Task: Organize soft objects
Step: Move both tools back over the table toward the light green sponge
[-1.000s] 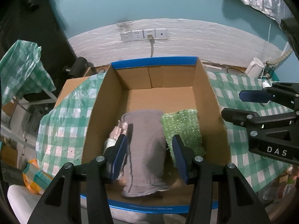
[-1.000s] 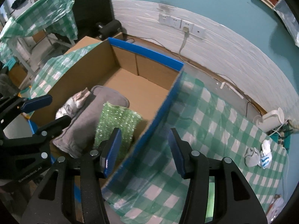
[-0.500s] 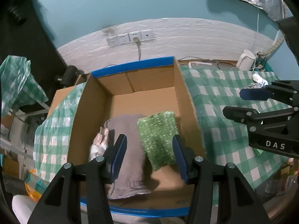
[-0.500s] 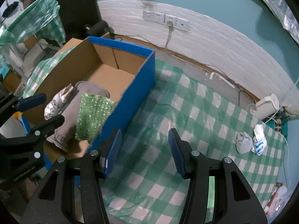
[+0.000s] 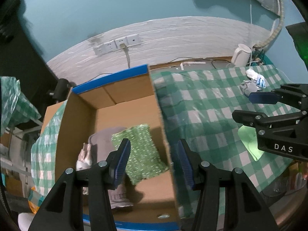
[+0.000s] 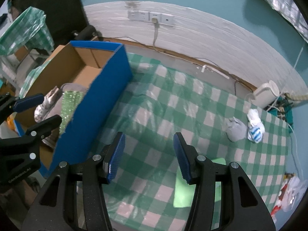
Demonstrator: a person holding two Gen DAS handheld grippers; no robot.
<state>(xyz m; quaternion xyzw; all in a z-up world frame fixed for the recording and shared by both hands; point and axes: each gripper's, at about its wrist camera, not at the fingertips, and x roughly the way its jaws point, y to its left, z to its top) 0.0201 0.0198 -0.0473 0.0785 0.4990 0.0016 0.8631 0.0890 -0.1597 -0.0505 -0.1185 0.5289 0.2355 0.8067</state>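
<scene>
Surveying the worktop (image 6: 154,104), covered with a green-and-white checked cloth, two soft items remain outside the cardboard box (image 6: 107,88): a grey sock (image 6: 235,129) and, touching it on its far-right side, a white sock with blue stripes (image 6: 255,129). Both lie near the far right corner of the worktop, close to a white kettle (image 6: 266,94). Inside the box, a grey folded cloth (image 5: 100,140), a green glittery cloth (image 5: 140,150) beside it, and a small pale bundle (image 5: 83,156) against the left wall are already stowed. The right hand-held gripper (image 6: 149,156) hangs over bare cloth with its jaws released and nothing between them; a light green flat item (image 6: 184,190) lies just below its right finger. The left hand-held gripper (image 5: 154,163) is likewise released and empty, straddling the box's right wall. The governing relation: the socks lie ahead and to the right of the right hand-held gripper, well apart from it, and farther again from the left one. The right hand is judged the nearer and better placed. The grey sock's long axis cannot be determined; it appears as a rounded heap.
</scene>
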